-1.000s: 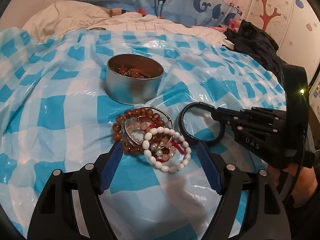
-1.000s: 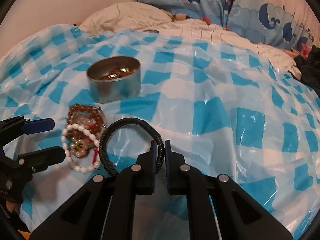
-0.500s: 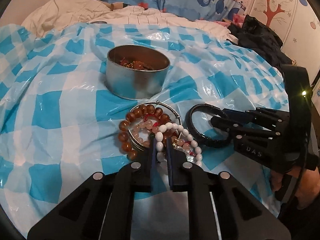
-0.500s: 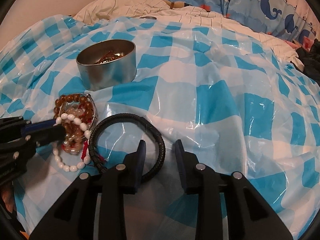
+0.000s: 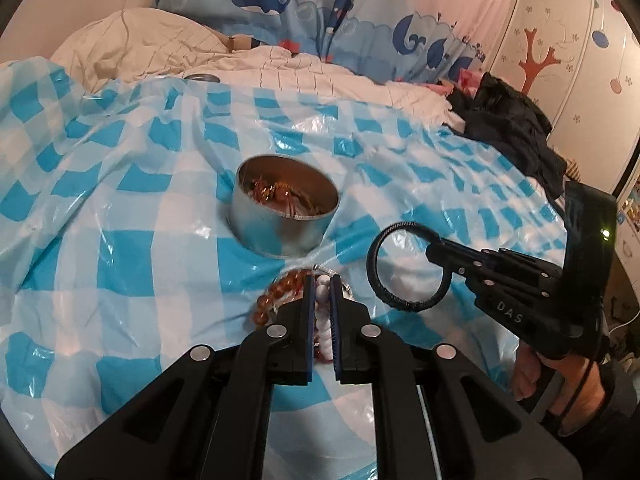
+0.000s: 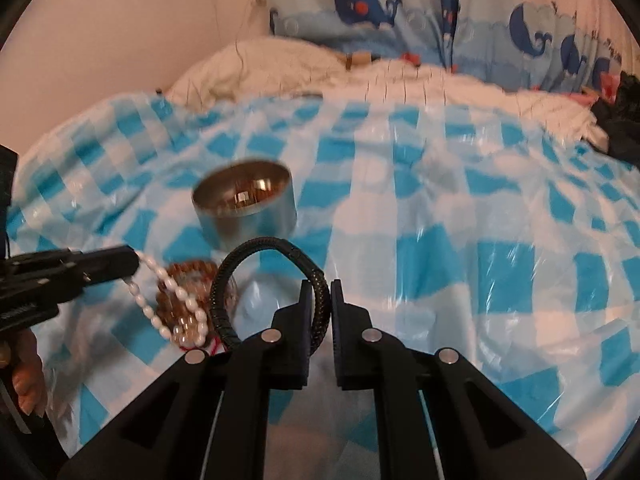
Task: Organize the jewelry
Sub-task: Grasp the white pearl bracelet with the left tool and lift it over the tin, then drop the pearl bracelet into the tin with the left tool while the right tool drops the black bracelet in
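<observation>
Left wrist view: I am clamping my left gripper [image 5: 321, 280] on a white bead bracelet [image 5: 323, 320], its strand hanging down from the fingers toward the amber bead bracelet [image 6: 188, 276] lying on the blue-checked plastic sheet [image 5: 120, 264]. My right gripper [image 6: 321, 286] is pinching the black braided bangle [image 6: 272, 276], holding its ring upright above the sheet, just beside the beads. Both are sitting near the round metal tin [image 5: 286, 216], which is holding reddish jewelry mid-sheet. Gripper bodies are reaching level, my right hand [image 5: 560, 376] wrapping its grip.
</observation>
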`<act>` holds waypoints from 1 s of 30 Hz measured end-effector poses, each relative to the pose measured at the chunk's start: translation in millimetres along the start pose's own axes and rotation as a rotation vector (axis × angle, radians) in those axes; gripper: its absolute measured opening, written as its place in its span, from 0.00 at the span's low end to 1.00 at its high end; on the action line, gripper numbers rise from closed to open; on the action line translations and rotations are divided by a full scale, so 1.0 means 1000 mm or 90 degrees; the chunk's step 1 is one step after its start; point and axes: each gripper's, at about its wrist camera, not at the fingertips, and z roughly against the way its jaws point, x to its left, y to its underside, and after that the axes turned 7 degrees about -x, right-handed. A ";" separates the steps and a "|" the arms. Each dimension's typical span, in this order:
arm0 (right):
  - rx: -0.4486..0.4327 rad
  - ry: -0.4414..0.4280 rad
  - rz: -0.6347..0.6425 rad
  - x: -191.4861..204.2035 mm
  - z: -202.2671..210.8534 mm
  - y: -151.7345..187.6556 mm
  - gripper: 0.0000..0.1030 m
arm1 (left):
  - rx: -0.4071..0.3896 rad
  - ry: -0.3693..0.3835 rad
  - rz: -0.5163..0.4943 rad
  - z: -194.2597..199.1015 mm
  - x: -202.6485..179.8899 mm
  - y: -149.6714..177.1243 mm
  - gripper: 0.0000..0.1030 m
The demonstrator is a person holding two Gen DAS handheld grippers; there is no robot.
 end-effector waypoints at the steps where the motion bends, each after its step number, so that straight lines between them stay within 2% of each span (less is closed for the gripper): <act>1: -0.012 0.002 0.000 0.001 0.002 -0.003 0.09 | -0.004 0.002 0.000 0.000 -0.001 -0.003 0.06; 7: -0.058 0.018 -0.008 -0.002 0.003 -0.023 0.09 | -0.051 0.012 -0.005 0.002 -0.013 -0.034 0.06; 14: -0.061 0.019 -0.031 -0.013 -0.018 -0.043 0.09 | -0.092 0.019 0.034 -0.015 -0.008 -0.065 0.06; 18: -0.054 0.020 -0.016 -0.008 -0.031 -0.047 0.09 | -0.089 0.018 0.065 -0.039 0.004 -0.073 0.06; 24: -0.045 0.018 0.003 0.005 -0.049 -0.052 0.10 | -0.062 -0.046 0.076 -0.070 0.021 -0.077 0.07; 26: -0.043 0.023 0.013 0.011 -0.056 -0.054 0.10 | -0.035 -0.067 0.095 -0.078 0.034 -0.075 0.07; 27: -0.039 0.023 0.019 0.015 -0.061 -0.055 0.09 | -0.029 -0.074 0.103 -0.078 0.038 -0.074 0.08; 29: -0.031 0.024 0.030 0.021 -0.070 -0.055 0.10 | -0.018 -0.081 0.120 -0.076 0.047 -0.072 0.21; 30: -0.028 0.021 0.035 0.025 -0.077 -0.055 0.10 | -0.018 -0.081 0.125 -0.074 0.048 -0.071 0.23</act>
